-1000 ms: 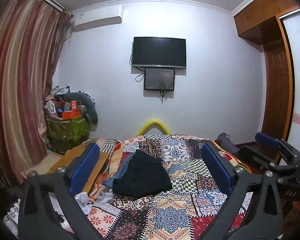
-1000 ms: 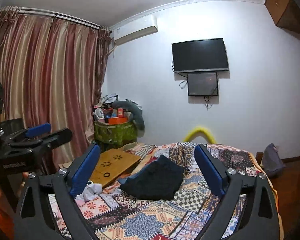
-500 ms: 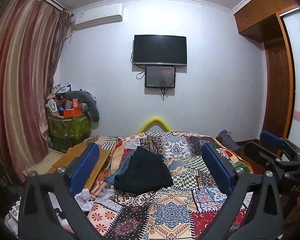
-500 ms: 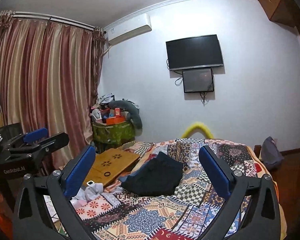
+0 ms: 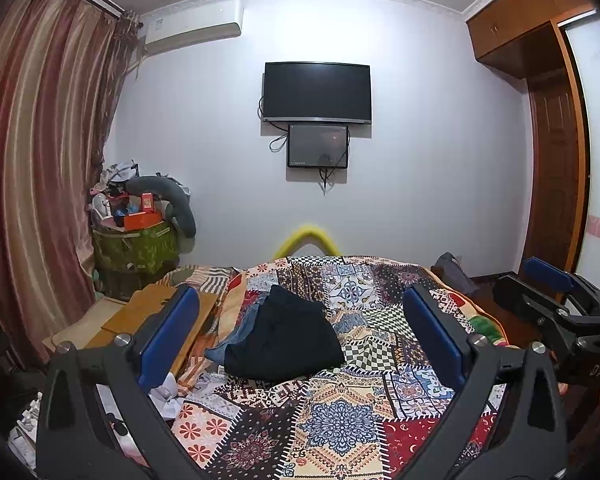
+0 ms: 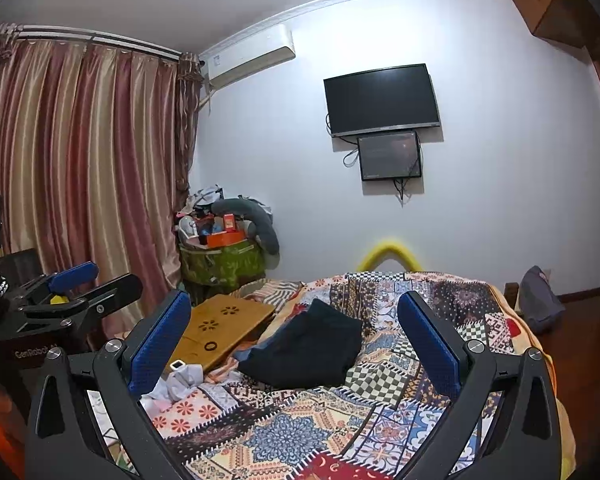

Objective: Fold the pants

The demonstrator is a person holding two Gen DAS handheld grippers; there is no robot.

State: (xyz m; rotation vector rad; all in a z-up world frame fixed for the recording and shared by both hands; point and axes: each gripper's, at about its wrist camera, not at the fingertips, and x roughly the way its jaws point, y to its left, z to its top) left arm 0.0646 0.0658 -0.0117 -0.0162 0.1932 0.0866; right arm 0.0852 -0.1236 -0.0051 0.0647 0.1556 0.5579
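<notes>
Since a second ago both views have tilted up a little: the patchwork-quilted bed [image 5: 340,412] sits lower in each picture and more ceiling shows, while the dark folded pants [image 5: 288,340] have not shifted on the quilt. The left tool [image 5: 300,336] is held level above the near end of the bed, pointing toward the far wall, its blue-padded fingers [image 5: 168,336] spread wide with nothing between them; in its view the pants lie framed between the pads, just left of centre, toward 12 o'clock from the tool. The right tool [image 6: 296,344] hangs in the same level pose, likewise spread wide and empty, and it shows at 3 o'clock in the left view [image 5: 556,304], while the left tool appears at 9 o'clock in the right view [image 6: 72,292]. The pants [image 6: 308,352] rest as a loose dark heap on the left half of the bed, with a blue garment [image 5: 236,336] poking out from under their left edge. A wooden lap tray [image 6: 224,328] lies at 10 o'clock from the pants, and crumpled white cloth [image 6: 180,380] sits at their 8 o'clock near the bed's left edge. A black wall television [image 5: 318,92] hangs straight ahead above a smaller dark screen [image 5: 318,146].
</notes>
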